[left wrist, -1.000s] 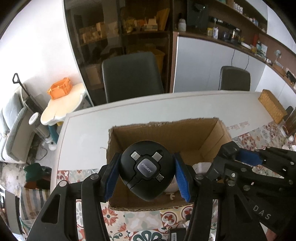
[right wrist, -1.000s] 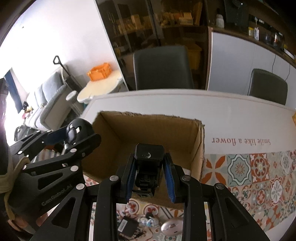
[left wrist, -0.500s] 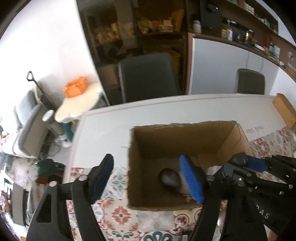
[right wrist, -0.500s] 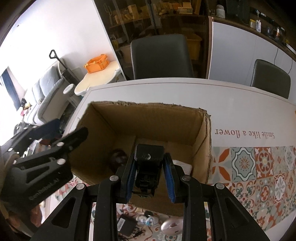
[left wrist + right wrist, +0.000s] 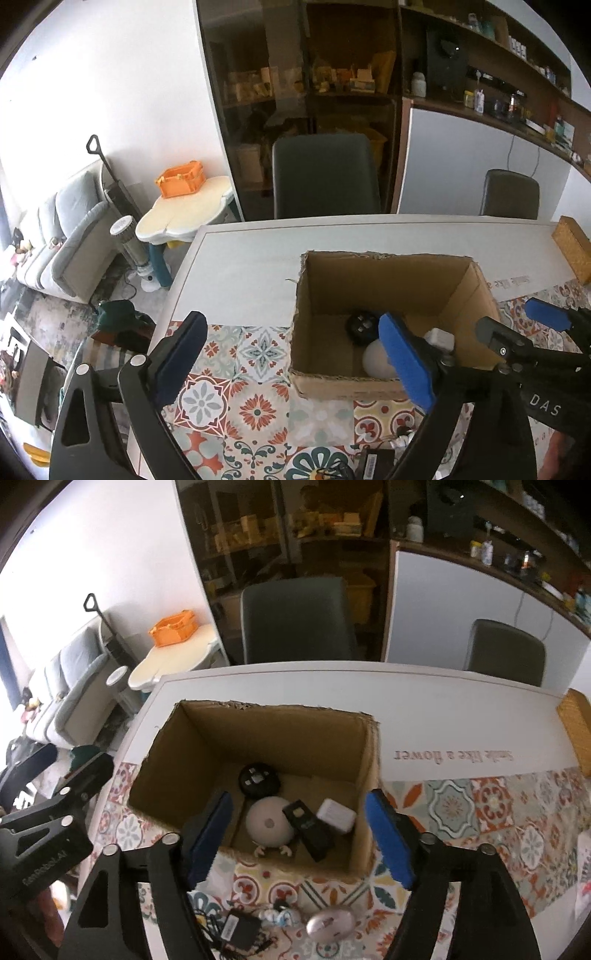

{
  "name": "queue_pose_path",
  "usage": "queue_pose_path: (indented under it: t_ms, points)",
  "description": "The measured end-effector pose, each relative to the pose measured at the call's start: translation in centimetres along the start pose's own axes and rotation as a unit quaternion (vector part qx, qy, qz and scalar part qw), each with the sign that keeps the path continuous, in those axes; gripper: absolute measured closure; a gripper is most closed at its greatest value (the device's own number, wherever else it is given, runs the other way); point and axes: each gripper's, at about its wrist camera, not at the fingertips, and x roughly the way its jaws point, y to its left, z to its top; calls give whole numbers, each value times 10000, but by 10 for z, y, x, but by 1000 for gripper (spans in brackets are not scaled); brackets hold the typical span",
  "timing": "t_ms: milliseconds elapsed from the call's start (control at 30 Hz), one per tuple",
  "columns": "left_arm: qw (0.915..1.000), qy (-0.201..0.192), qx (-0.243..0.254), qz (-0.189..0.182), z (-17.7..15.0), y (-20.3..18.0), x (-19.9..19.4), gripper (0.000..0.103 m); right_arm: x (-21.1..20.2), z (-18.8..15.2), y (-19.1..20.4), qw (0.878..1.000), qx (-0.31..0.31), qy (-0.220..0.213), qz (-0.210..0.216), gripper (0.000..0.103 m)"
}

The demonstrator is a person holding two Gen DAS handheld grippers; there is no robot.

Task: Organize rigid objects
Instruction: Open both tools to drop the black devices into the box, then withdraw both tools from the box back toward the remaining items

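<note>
Open brown cardboard box on the patterned tile-print tablecloth, directly ahead of both claws. Left gripper spread wide, just been opening, nothing between the blue pads. Right gripper likewise parted, just been opening, empty, poised over the box's near wall.

Inside the box, touching or nearly so: round white domed gadget, round black puck-shaped charger behind it, black rectangular block, white square plug adapter.

Left to sort, probably: black power brick with tangled cables and pinkish-silver computer mouse, both outside the box on the cloth, nearer the camera than the right claw's pads. Mouse's long axis roughly across the jaws' line of closing. Right hand plainly nearer; needs to draw back and dip.

Readable: "Smile like a flower", upside down on the cloth's white border; "DAS" on the right claw's body. Puck's label too small to read.
</note>
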Motion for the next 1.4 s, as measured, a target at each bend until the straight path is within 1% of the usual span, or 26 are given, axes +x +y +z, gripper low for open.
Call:
queue_pose_path:
  t_ms: [200,267,367,633,833,1100,1400]
  points:
    - [9998,-181,-1,43,-10,-2,-24,0,-29,-16,-2,9998,-67,-182,-103,19]
    - [9996,-275,-18,74,-13,-4,-33,0,-40,-22,-3,9994,-65,-284,-177,11]
    - [9994,-328,-35,76,-18,-5,-43,0,-53,-28,-7,9990,-30,-382,-242,7]
    - [9996,-282,-64,-28,-37,-11,-61,0,-70,-54,-18,9992,23,-351,-182,6]
    - [9997,-209,-53,-111,-55,-15,-71,0,-73,-70,-23,9997,36,-207,-146,6]
    - [9999,77,-22,-103,-76,-18,-68,0,-72,-88,-28,9999,99,17,-99,6]
    - [9989,452,51,-101,-101,-27,-58,0,-58,-109,-33,9990,99,425,-69,6]
